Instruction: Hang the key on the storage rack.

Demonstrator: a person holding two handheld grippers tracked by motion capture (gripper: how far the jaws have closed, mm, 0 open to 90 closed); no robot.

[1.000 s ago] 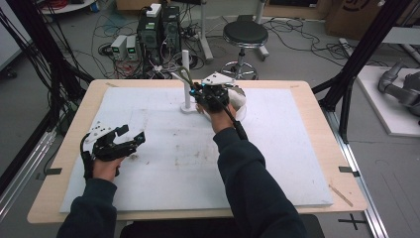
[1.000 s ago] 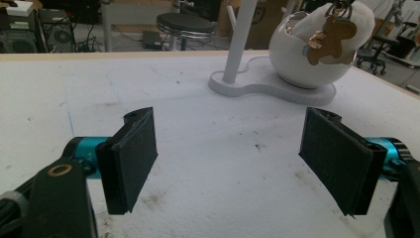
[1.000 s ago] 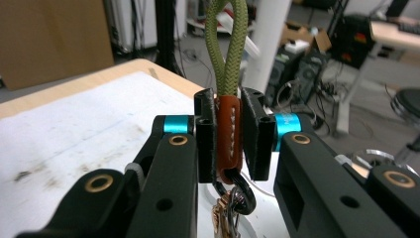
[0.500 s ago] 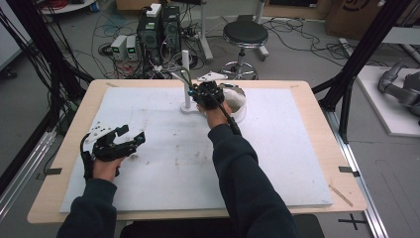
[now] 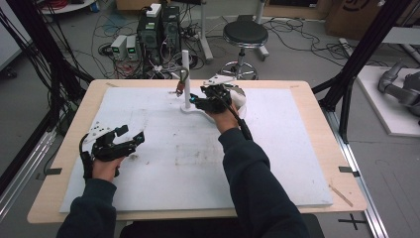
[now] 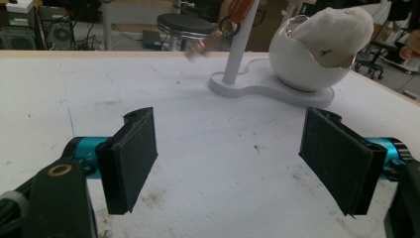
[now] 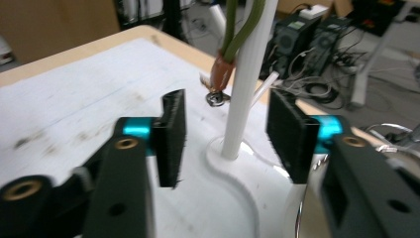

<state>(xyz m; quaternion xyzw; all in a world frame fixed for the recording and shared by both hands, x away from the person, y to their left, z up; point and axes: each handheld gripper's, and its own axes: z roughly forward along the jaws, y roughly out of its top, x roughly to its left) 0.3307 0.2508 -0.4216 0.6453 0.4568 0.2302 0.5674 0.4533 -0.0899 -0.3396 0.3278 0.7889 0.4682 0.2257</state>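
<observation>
Jaws, right gripper (image 7: 225,139): I have them standing wide apart, holding nothing, one black ribbed pad on each side of the white post (image 7: 245,79) without touching it. Jaws, left gripper (image 6: 228,163): likewise spread wide and empty, resting low over the white mat (image 5: 163,148) at the near left, well apart from the work.

Item in hand: key ring (image 7: 218,79), hanging from the post by an olive-green loop, with a brown leather tab and a small metal ring at its lower end. In the high view it dangles just left of the post (image 5: 185,74), at the far middle of the table (image 5: 302,91).

Step, as I judge it: approach to the hanging key ring, grasp not yet made.

Next move, as I judge it: shift the right gripper off the post and toward the tab, then close on leather or cord, not on the post.

Materials: post smooth, round, rigid, on a flat lobed base (image 6: 267,84). Bowl (image 6: 302,62) glossy white, rounded, with a soft white cloth-like lump (image 6: 337,29) inside. Mat matte and scuffed with dark specks. Table edge pale wood.
</observation>
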